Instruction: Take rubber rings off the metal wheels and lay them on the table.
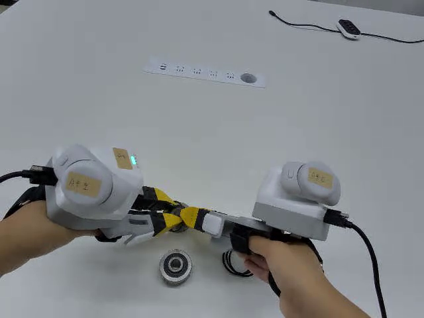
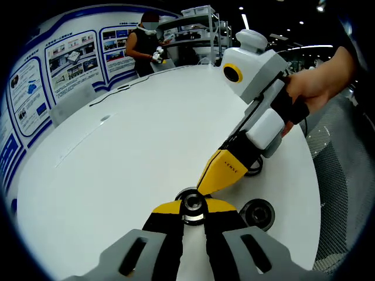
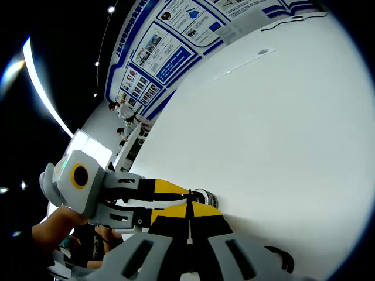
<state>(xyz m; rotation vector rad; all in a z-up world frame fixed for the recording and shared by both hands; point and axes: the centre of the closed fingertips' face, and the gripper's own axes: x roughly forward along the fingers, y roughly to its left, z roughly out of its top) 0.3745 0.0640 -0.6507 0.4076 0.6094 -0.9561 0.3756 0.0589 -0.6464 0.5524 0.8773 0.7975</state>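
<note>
My left gripper [image 1: 171, 221] is shut on a small metal wheel [image 2: 192, 204], held just above the white table [image 1: 218, 139]. My right gripper [image 1: 191, 217] comes in from the right, its yellow jaws shut at the wheel's rim on the black rubber ring [image 2: 179, 194]. In the right gripper view its jaws [image 3: 190, 212] meet right beside the wheel [image 3: 205, 198]. A second wheel [image 1: 175, 266] with its ring on lies flat on the table below the jaws. Loose black rings [image 1: 232, 262] lie by the right hand.
A white power strip [image 1: 204, 72] lies across the middle of the table. A black remote [image 1: 348, 28] with its cable sits at the far right. In the left gripper view a person [image 2: 146, 41] stands beyond the table's far end.
</note>
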